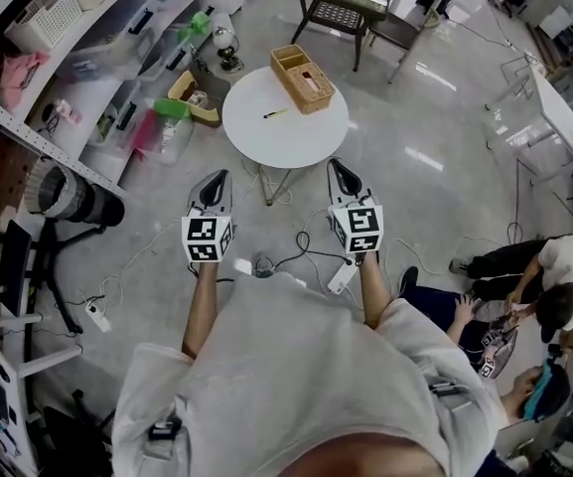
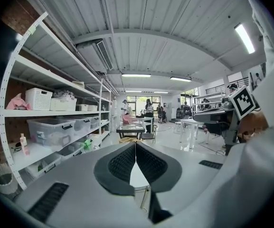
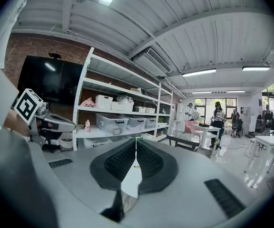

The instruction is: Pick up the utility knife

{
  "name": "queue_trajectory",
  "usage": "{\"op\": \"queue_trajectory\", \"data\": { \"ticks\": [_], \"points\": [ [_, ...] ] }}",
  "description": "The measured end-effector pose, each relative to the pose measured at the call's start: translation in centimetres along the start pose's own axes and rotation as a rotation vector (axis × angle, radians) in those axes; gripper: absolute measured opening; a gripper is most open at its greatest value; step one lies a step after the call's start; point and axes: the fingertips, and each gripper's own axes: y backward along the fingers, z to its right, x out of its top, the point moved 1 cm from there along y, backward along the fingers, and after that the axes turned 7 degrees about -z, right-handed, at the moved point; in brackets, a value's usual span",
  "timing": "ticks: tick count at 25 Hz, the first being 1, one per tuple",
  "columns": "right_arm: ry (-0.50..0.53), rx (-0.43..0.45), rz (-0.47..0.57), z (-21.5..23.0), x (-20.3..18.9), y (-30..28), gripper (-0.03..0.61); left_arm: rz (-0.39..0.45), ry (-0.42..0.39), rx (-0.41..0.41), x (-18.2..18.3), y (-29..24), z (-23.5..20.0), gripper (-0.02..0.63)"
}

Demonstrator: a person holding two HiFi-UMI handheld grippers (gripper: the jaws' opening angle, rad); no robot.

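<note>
Person standing, one gripper in each hand, both held out ahead, side by side and well apart.

Left gripper [image 1: 216, 180]: tongs pressed together, nothing between them. Right gripper [image 1: 340, 167]: the same, tips meeting, empty. Likely carried closed because neither has reached the table yet. They will need to spread before any grasp.

Floor under the grippers: loose cables and a power strip [image 1: 342, 278].

Beyond them, a round white table [image 1: 286, 139]. The utility knife [image 1: 275, 113] lies flat on the tabletop, left of centre and out in the open. It is near the wooden box [image 1: 312, 102] but not touching it, so there is room for jaws either side.

The box sits at the table's far right and has two compartments. The nearer one holds something pale that I can't identify. The farther one looks empty.

Far left: shelving with clear lidded bins [image 1: 117, 43], contents unreadable.
</note>
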Motion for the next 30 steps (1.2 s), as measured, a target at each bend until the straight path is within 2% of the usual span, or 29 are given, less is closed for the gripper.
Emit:
{"op": "queue_trajectory", "data": {
  "ticks": [5,9,18,30],
  "points": [
    [0.012,-0.019,0.001,0.4,1.8,-5.1,0.032,0.006,-0.004,-0.022,1.5,-4.4,-3.9,0.021],
    [0.002,-0.026,-0.014,0.4,2.5,-7.2,0.034,0.000,-0.005,-0.049,1.6,-6.7,-5.3,0.021],
    [-0.006,-0.048,-0.065,1.1,1.3,-9.6,0.032,-0.035,0.005,-0.100,1.0,-9.9,-5.9,0.021],
    [-0.022,0.003,-0.097,3.5,0.8,-16.3,0.032,-0.081,0.014,-0.103,1.4,-16.1,-6.9,0.021]
  ]
}}
